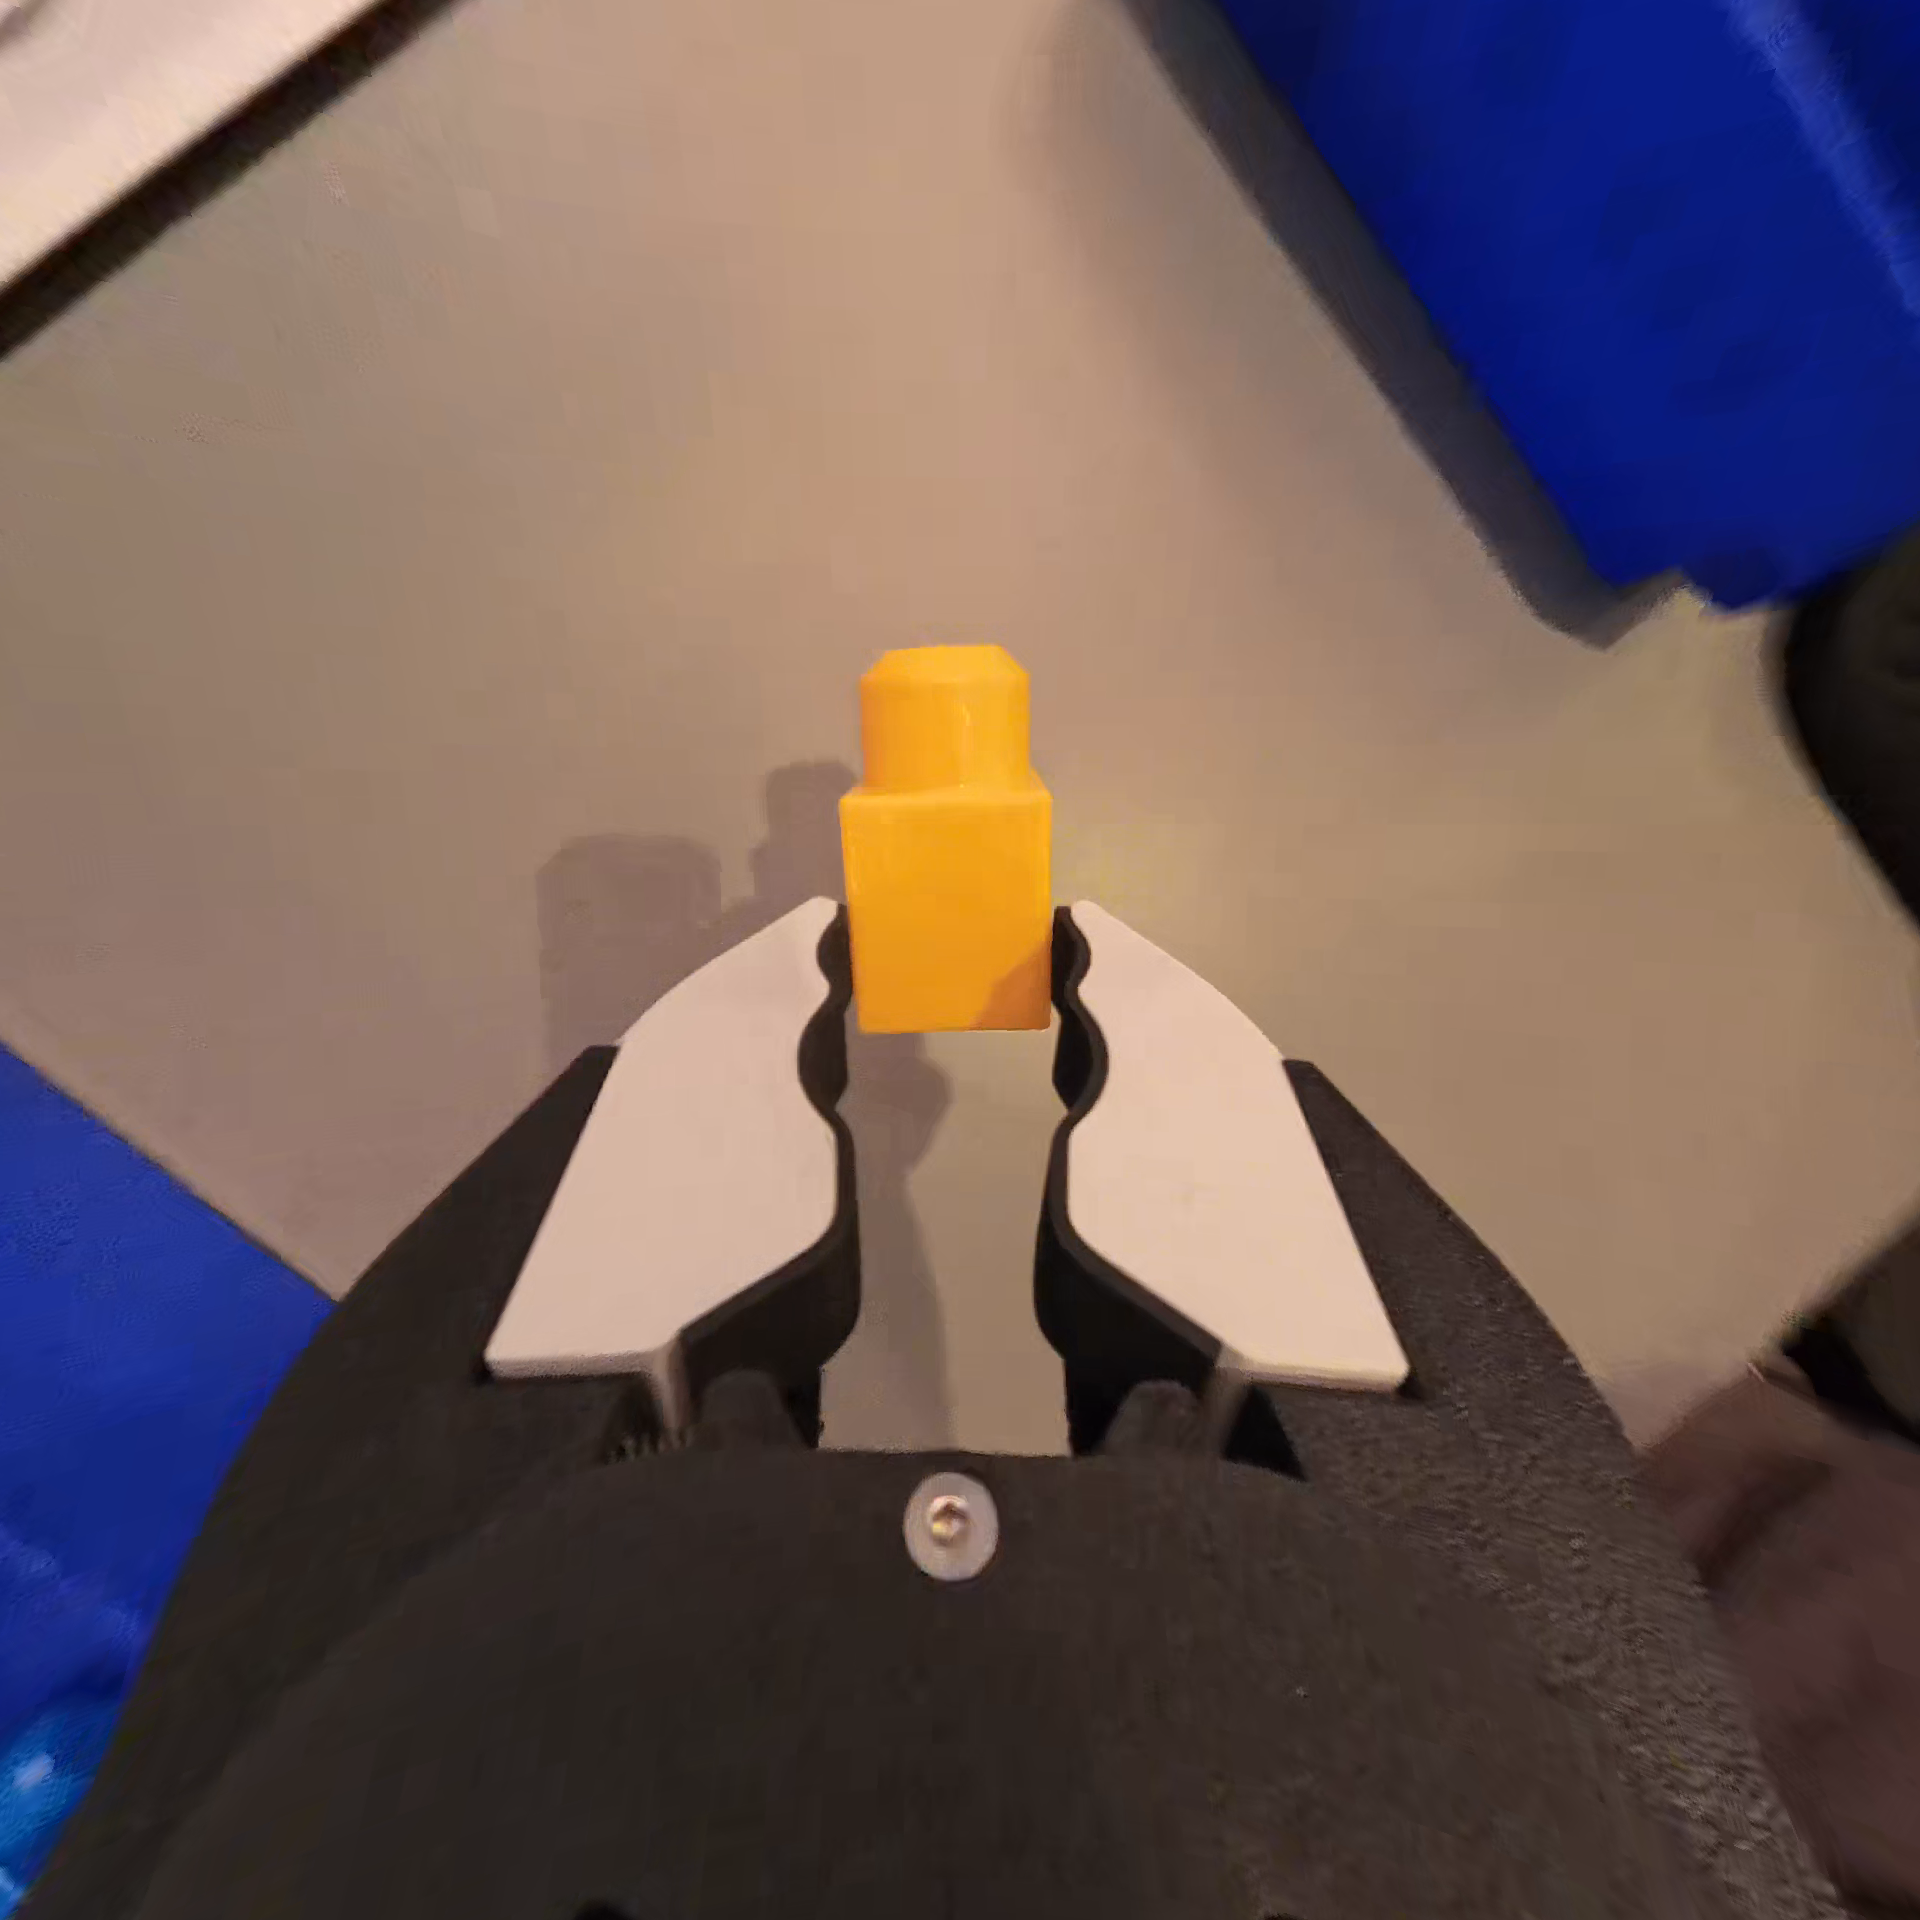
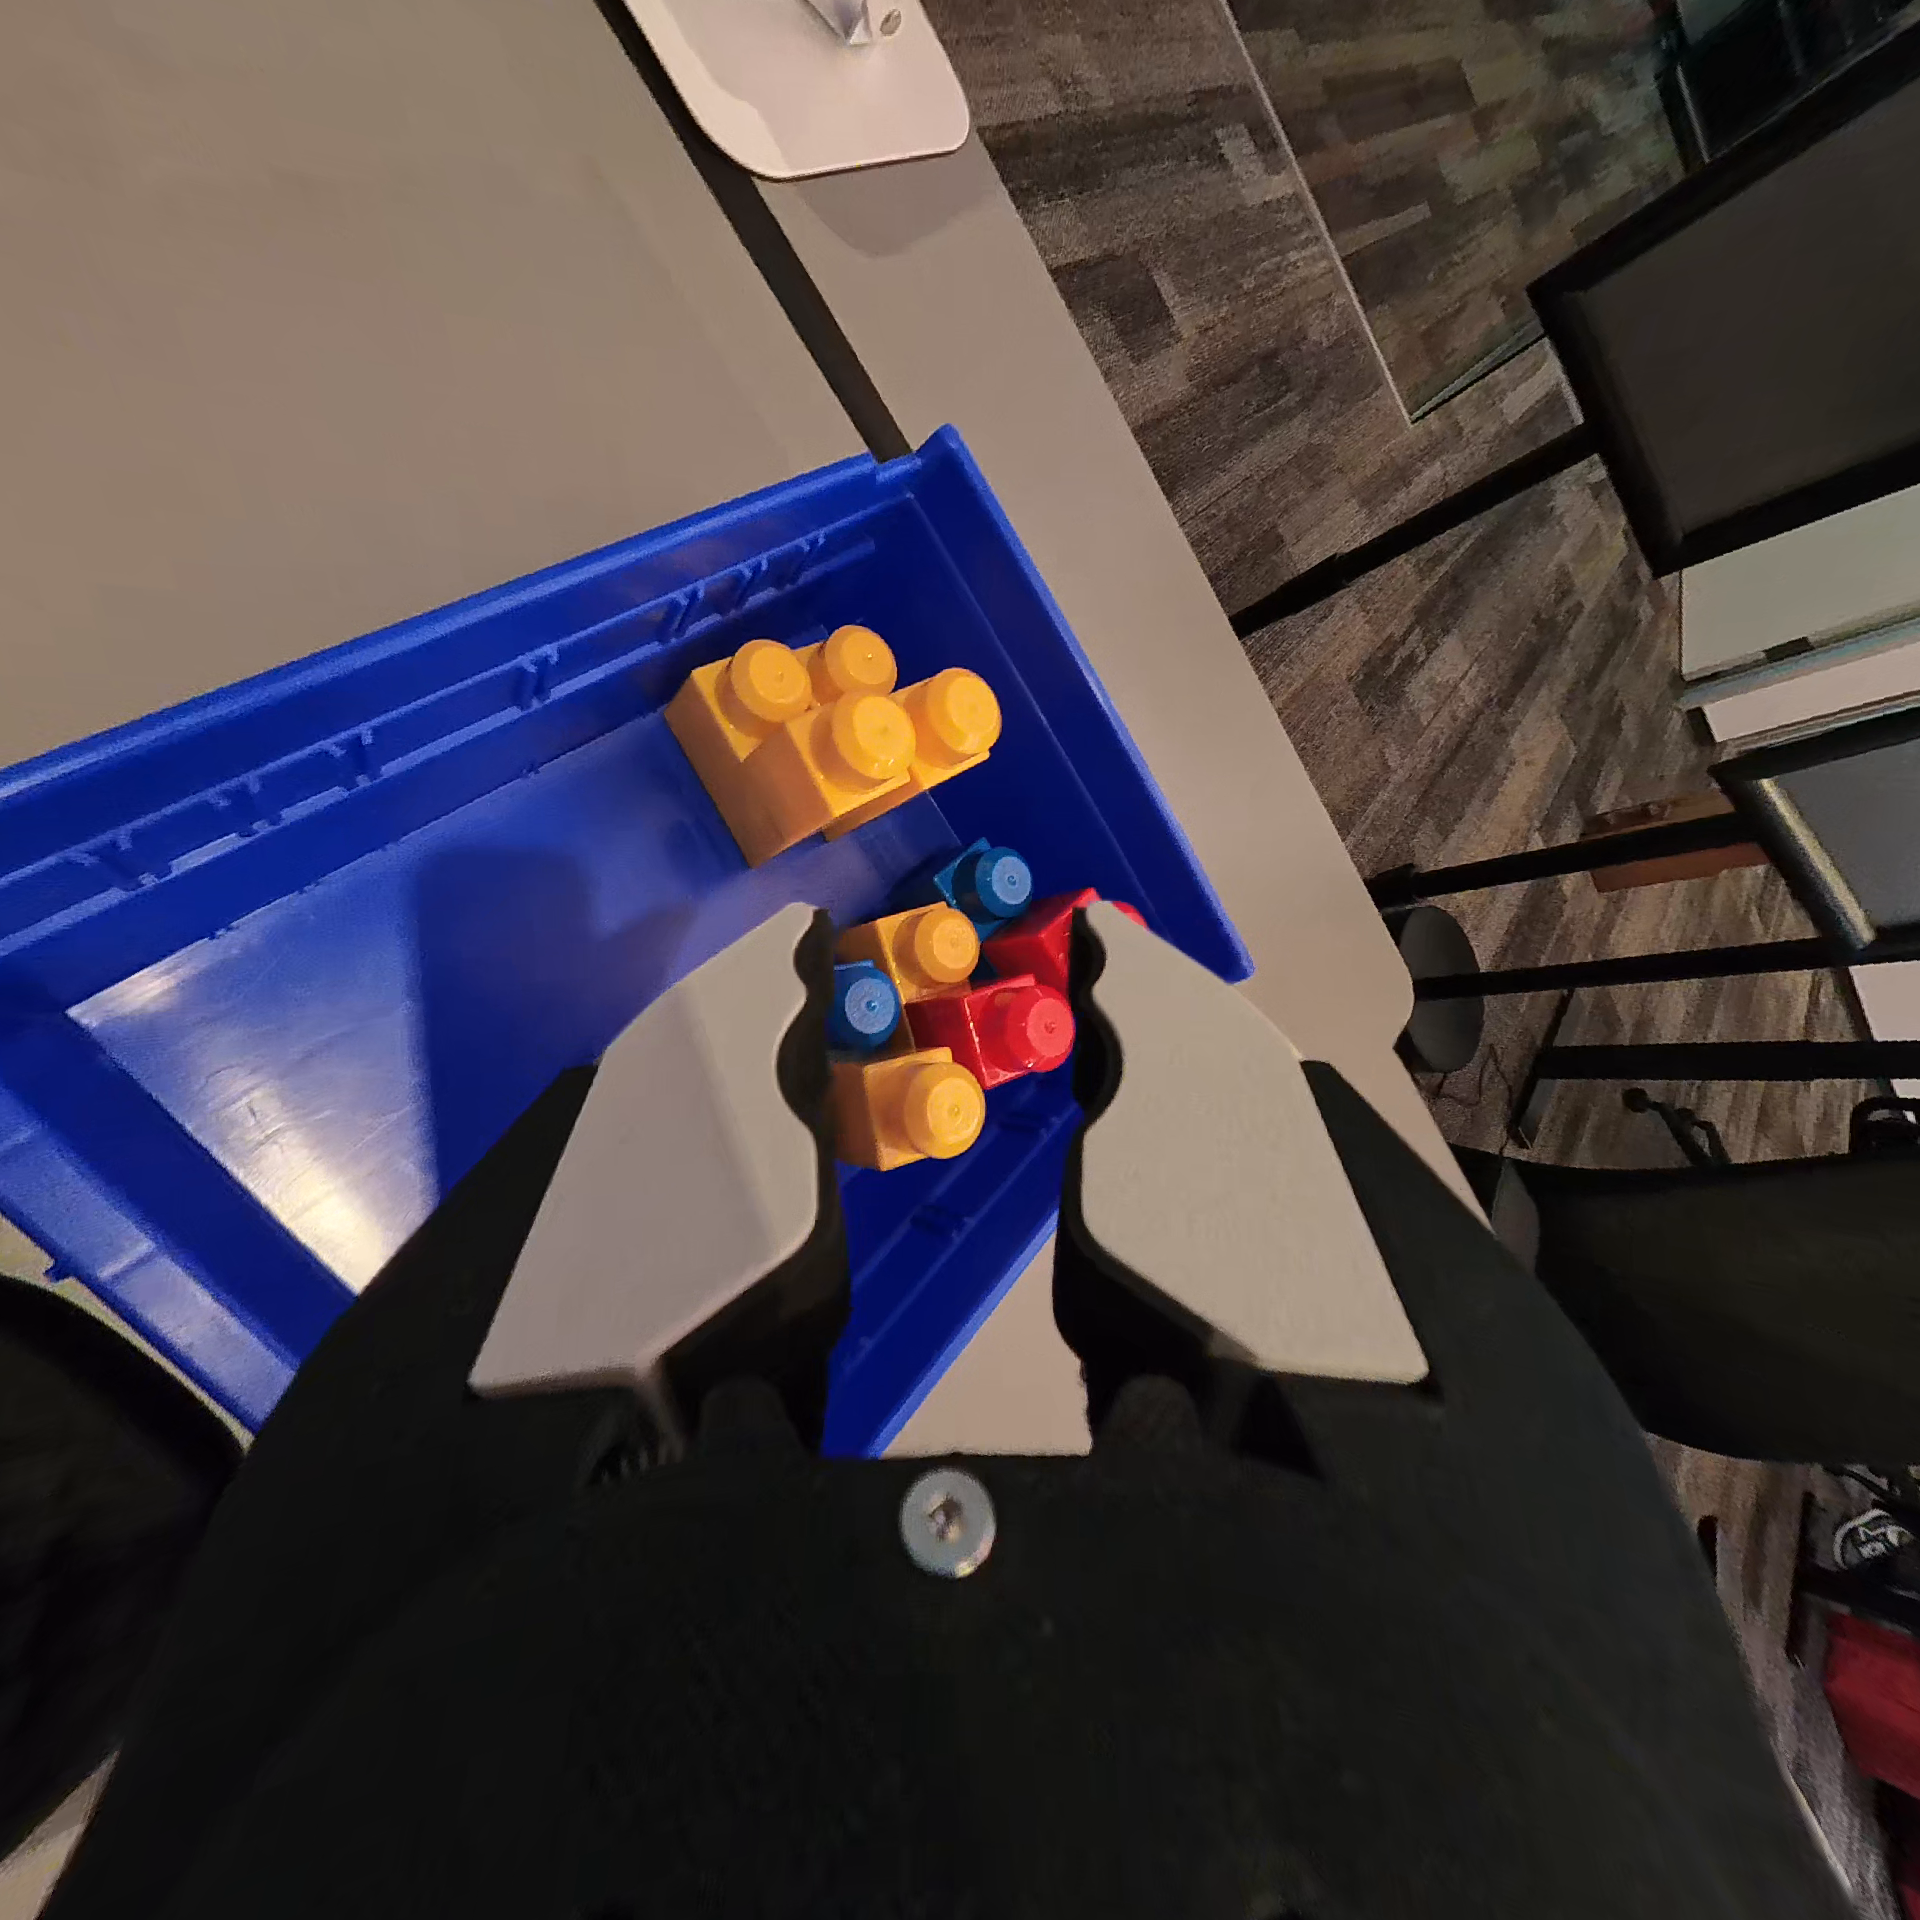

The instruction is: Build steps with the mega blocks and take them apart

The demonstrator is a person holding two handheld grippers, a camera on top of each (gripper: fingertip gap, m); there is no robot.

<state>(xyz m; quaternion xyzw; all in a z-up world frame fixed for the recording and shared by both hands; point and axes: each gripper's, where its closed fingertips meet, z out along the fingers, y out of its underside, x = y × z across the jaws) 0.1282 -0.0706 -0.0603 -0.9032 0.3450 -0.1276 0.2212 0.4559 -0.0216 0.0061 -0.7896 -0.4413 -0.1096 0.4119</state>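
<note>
- Left wrist view: the left gripper (image 1: 948, 961) has its two white fingers (image 1: 717, 1122) drawn in on a single-stud yellow block (image 1: 943, 894), the dark inner pads pressing the block's left and right sides near its lower end.
- The block stands upright between the fingertips with its stud pointing toward the far side, held clear above the beige table (image 1: 520, 520); its shadow falls on the tabletop just to the left.
- A blue bin (image 1: 1621, 270) fills the far right corner, blurred. More blue plastic shows at the near left edge; whether it belongs to the same bin cannot be told.
- Right wrist view: the right gripper (image 2: 940, 935) hangs over the right end of the blue bin (image 2: 343, 1018), its fingers spread apart with nothing between them.
- In the gap between the fingertips, on the bin floor, lies a loose heap of small blocks: a yellow one (image 2: 920, 948) at the far side, a blue one (image 2: 985, 881) beyond it, another blue one (image 2: 864, 1006) to the left, a red block (image 2: 1003, 1029) in the middle and a second yellow piece (image 2: 906, 1107) nearest.
- Another red piece (image 2: 1039, 935) sits partly hidden behind the right fingertip.
- Farther along the bin, against its far wall, rests a larger cluster of yellow blocks (image 2: 831, 738) joined together, four studs showing.
- The bin sits on the table (image 2: 312, 312), near its right edge; a white plate-like base (image 2: 831, 94) lies at the far end of the table.
- Beyond the right edge is patterned carpet (image 2: 1247, 312).
</note>
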